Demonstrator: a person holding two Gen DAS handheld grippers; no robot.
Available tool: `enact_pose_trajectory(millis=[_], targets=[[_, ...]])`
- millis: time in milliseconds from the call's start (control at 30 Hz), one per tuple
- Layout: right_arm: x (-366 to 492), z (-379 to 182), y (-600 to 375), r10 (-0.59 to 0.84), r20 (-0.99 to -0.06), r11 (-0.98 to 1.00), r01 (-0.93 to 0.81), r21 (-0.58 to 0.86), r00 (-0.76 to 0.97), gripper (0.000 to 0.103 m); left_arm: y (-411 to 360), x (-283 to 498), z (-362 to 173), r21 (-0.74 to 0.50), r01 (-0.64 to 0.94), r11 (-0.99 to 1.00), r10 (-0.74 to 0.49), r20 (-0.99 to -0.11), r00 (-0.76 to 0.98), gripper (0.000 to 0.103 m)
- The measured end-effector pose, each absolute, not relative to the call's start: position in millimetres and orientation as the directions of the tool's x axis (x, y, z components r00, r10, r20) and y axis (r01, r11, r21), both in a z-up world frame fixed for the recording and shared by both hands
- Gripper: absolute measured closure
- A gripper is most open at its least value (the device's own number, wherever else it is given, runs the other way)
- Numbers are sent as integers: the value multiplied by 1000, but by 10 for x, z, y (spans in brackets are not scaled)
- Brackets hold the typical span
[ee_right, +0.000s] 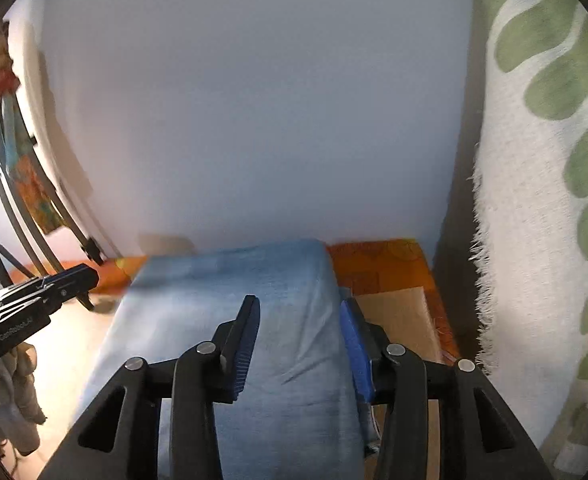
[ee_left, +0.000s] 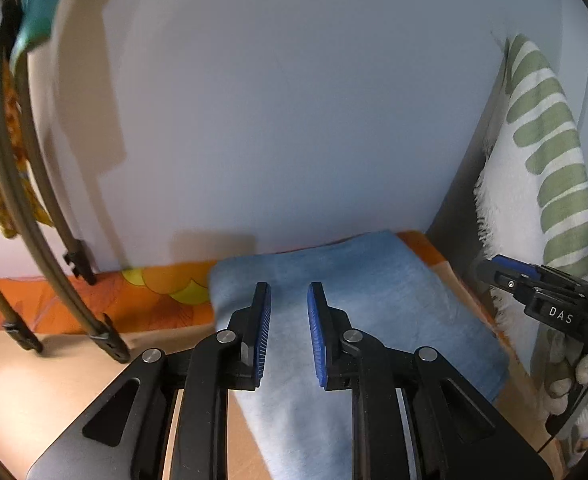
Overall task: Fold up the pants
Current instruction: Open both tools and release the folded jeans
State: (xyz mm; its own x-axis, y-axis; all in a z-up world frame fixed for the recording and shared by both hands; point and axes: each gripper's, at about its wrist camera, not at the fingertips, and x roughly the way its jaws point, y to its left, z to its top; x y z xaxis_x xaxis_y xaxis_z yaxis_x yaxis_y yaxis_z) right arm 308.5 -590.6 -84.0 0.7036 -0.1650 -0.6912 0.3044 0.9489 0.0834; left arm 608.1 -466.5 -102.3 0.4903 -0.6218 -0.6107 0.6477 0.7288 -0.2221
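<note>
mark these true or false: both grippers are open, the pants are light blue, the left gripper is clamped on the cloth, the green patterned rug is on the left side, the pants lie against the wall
1. Both grippers are open. True: the left gripper and right gripper both show a gap.
2. The pants are light blue. True.
3. The left gripper is clamped on the cloth. False: nothing is pinched between its pads.
4. The green patterned rug is on the left. False: it stands on the right.
5. The pants reach the wall. True: their far edge meets it.
</note>
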Motion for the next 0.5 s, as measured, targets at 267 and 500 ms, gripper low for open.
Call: enact_pose_trajectory(millis=[267, 500], targets=[[2857, -618, -5826, -175, -675, 948, 307, 80, 716, 58, -4479, 5907, -773, -244, 653, 717, -640, -602, 477, 85], [2570, -483, -5692, -178, -675, 942, 323, 95, 716, 56, -4349, 5719, -536, -242, 671, 701, -657, -585, 476, 85]])
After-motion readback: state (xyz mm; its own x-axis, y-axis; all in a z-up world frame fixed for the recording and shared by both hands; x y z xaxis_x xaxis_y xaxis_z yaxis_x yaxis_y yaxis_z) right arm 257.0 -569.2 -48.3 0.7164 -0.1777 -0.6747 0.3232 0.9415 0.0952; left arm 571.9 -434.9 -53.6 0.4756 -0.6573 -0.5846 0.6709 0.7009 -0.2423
